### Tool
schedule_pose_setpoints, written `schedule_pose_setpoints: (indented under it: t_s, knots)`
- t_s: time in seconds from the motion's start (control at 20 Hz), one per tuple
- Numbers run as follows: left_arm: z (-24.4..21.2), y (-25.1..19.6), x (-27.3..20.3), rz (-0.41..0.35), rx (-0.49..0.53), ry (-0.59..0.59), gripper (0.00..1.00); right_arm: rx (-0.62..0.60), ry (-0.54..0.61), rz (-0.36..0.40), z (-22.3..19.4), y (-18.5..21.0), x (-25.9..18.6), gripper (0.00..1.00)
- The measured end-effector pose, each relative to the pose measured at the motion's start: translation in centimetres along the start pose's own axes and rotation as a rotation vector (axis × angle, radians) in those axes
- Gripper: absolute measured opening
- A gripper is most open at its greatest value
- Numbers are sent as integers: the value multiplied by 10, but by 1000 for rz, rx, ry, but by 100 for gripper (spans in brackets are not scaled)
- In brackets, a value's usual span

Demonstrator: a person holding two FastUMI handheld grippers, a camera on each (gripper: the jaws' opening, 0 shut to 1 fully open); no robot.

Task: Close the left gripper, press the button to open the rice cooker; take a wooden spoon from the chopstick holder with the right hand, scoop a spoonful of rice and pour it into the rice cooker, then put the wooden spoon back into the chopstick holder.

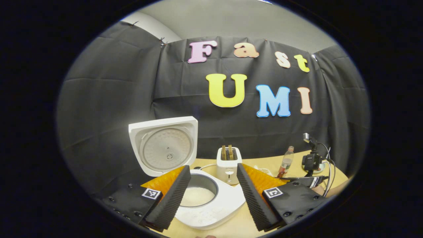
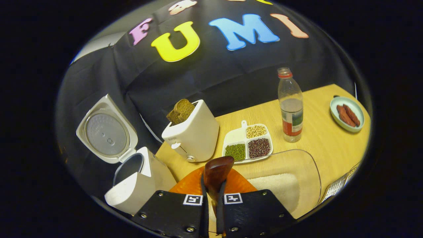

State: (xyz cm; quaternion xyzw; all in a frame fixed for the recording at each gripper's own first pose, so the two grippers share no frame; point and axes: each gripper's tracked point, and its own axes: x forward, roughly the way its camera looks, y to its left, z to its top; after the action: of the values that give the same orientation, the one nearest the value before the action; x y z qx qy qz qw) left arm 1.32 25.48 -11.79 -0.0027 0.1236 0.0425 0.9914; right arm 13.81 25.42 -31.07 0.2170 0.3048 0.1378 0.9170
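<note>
Left gripper (image 1: pixel 213 195) fingers spread, above open rice cooker (image 1: pixel 211 201). Right gripper (image 2: pixel 212 201) fingers clamp wooden spoon (image 2: pixel 216 173), bowl forward over table (image 2: pixel 317 138).

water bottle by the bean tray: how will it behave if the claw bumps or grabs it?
The water bottle is tall and narrow, standing upright on the table, so a high bump would probably tip it. It looks roughly half full, so likely light. The clear thin wall may flex and feel slippery under a squeeze.
</note>
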Motion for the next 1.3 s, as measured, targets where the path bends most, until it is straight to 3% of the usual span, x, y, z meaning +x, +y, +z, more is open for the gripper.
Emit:
schedule_pose_setpoints:
  t_s: [0.15,0.4,0.55,0.75,0.9,1.3]
  knots:
    - [7,-6,-2,-27,-11,-27,97,196,-52,9,29,-24,-11,9]
    - [10,-11,6,-47,-20,-44,98,402,-143,32,76,-58,-43,9]
    - [5,-11,11,-52,-55,-28,96,498,-180,66,95,-60,-61,9]
    - [3,-3,12,-36,-52,-27,98,674,-215,166,122,-44,-82,9]
    - [3,3,9,-33,-41,-29,97,708,-235,218,138,-22,-91,9]
    - [-11,37,-1,-19,-37,-27,97,620,-211,301,158,51,-90,9]
